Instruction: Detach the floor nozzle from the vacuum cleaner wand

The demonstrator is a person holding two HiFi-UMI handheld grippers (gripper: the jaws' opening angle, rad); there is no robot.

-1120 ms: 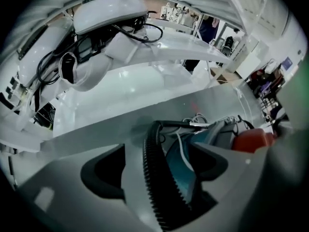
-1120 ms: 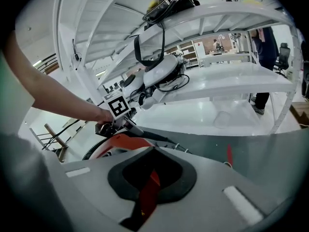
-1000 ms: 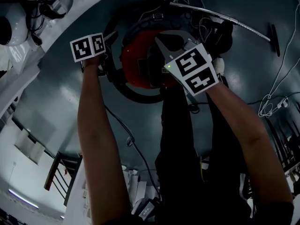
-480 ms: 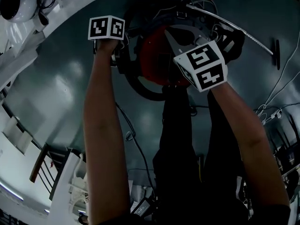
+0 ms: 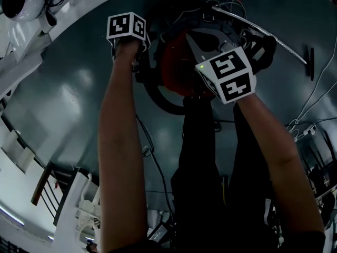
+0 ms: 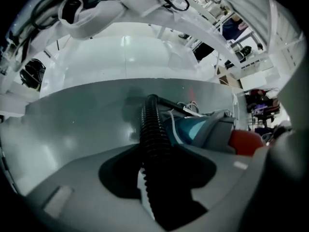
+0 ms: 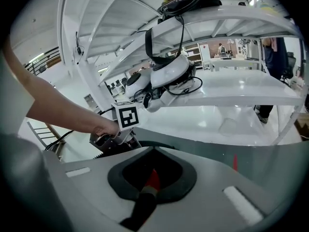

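Observation:
A red vacuum cleaner body (image 5: 176,73) lies on the dark grey floor, ringed by its black ribbed hose (image 5: 158,101). The metal wand (image 5: 263,33) runs to the upper right and ends in a dark nozzle (image 5: 311,62). My left gripper (image 5: 138,62) points steeply down at the cleaner's left side. In the left gripper view the hose (image 6: 153,129) runs up between the jaws of this gripper (image 6: 154,178), which have just been closing onto it. My right gripper (image 5: 196,42) hovers over the red body, shut. Red shows through the jaw cut-out of the right gripper (image 7: 149,187).
White shelving surrounds the floor; a white machine (image 7: 164,81) hangs from one shelf. Loose cables (image 5: 308,115) lie at the right. The person's black-clad legs (image 5: 200,183) stand just behind the cleaner. Another person (image 7: 275,52) stands far off.
My left gripper has shifted toward the cleaner and sunk onto the hose beside it. The right gripper moved slightly at first, then kept still over the red body.

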